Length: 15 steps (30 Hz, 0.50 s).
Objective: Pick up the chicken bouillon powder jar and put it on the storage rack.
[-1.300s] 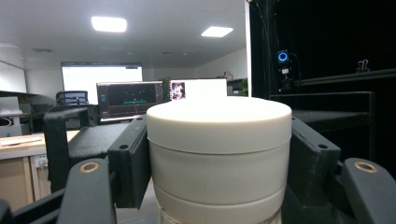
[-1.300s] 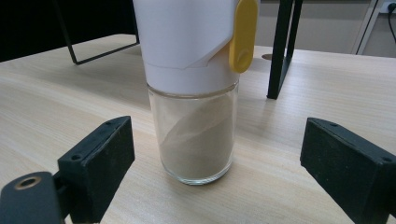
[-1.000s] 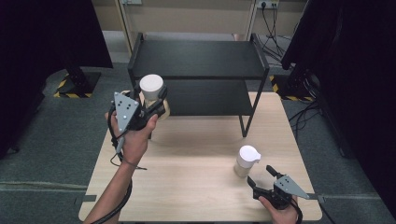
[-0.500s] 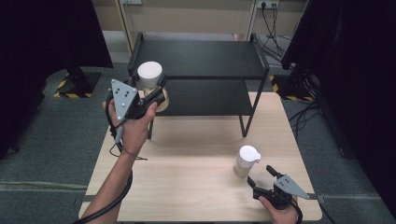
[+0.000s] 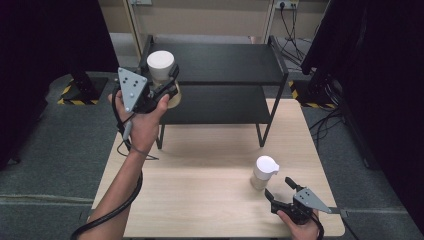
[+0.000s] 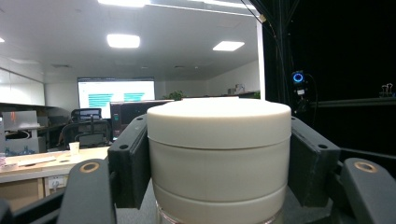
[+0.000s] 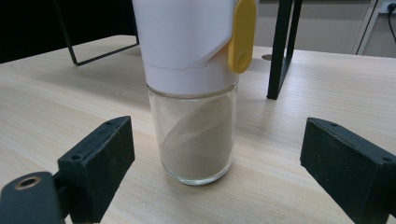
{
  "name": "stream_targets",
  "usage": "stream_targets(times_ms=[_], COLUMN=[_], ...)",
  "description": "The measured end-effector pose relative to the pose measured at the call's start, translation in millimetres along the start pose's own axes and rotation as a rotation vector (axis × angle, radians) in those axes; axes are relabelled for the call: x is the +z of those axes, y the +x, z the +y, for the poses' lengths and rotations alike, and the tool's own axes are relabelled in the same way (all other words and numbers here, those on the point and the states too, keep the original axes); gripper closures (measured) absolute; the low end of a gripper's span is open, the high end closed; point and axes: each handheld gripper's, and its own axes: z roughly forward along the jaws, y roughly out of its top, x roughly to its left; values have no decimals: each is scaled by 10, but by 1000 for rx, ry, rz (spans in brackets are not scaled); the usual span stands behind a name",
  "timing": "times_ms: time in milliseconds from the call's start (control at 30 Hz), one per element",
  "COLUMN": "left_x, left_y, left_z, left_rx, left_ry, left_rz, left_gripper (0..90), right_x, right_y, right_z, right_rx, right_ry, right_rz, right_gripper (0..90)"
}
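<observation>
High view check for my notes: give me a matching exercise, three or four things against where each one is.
1. white-lidded jar
2. glass dispenser
3. right tool
4. black shelf

a. standing on the wooden table
b. open, just short of the dispenser
c. clamped in the left tool, off the table
d. at the table's far end

Pairs: 1-c, 2-a, 3-b, 4-d

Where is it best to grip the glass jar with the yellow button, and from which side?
Probably the white cap: it is wide and straight-sided, above the glass jar. The open right gripper already faces it level from the table's near edge, jaws either side.
</observation>
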Motion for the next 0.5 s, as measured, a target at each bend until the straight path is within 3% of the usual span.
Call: stream_targets(times_ms=[500], left_x=[130], left_y=[29], left_z=[146], left_rx=[6], left_ry=[-1], left_rz=[14], left_gripper=[337], right_x=[-1], right_y=[-1], right_z=[-3], right_rx=[1], right_ry=[-2], right_rz=[0], right_gripper=[102])
